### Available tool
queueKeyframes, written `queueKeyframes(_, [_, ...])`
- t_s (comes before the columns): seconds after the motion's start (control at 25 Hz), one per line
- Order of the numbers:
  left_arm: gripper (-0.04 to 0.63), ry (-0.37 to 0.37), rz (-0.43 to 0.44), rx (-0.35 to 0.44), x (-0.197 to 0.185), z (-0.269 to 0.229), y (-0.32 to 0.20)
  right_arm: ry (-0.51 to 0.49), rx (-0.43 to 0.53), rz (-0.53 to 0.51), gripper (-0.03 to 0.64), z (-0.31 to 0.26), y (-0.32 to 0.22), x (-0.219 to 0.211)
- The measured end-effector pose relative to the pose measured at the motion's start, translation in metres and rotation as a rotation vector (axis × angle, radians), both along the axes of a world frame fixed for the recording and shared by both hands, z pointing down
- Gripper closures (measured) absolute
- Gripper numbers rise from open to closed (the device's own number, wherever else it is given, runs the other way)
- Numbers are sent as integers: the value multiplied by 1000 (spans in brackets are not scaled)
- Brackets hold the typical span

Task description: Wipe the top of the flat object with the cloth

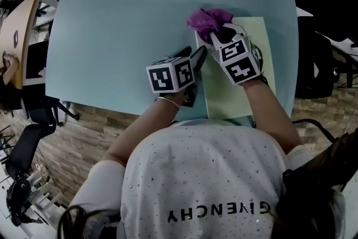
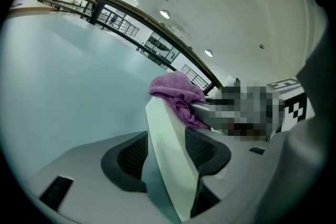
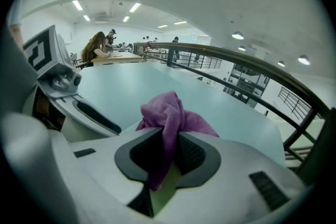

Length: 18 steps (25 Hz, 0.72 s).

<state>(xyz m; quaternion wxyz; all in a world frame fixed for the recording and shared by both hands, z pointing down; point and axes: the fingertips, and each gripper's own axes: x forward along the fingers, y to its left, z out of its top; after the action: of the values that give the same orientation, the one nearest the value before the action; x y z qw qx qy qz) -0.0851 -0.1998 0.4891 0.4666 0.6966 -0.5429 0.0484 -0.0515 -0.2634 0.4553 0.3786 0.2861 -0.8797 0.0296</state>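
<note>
Closest in, my right gripper pinches the crumpled purple cloth at the far left corner of the pale green flat board. My left gripper straddles the board's left edge, spread and not pressing. Light blue worktop lies underneath.

Light is bright, even and diffuse. It comes from ceiling lights, strips and round spots, above and beyond the table. The table top has a soft sheen and no hard glare, with faint shadow only beside the cloth. In the head view, fisheye bends the room around the table. Both gripper views have a black circular vignette, curved lines above the table and a soft foreground below it.
</note>
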Motion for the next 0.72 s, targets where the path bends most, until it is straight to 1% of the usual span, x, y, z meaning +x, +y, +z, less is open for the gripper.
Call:
queueKeyframes(0.12, [370,40,-11,-16,0,2,2,-3,0,51,546,-1,-9,15])
queueKeyframes(0.28, [370,20,-8,-10,-2,1,1,5,-7,116,546,-1,-20,38])
queueKeyframes(0.48, [370,26,-9,-7,1,2,1,8,5,184,546,-1,-33,68])
queueKeyframes(0.72, [370,34,-9,-4,2,1,2,4,8,239,546,-1,-40,90])
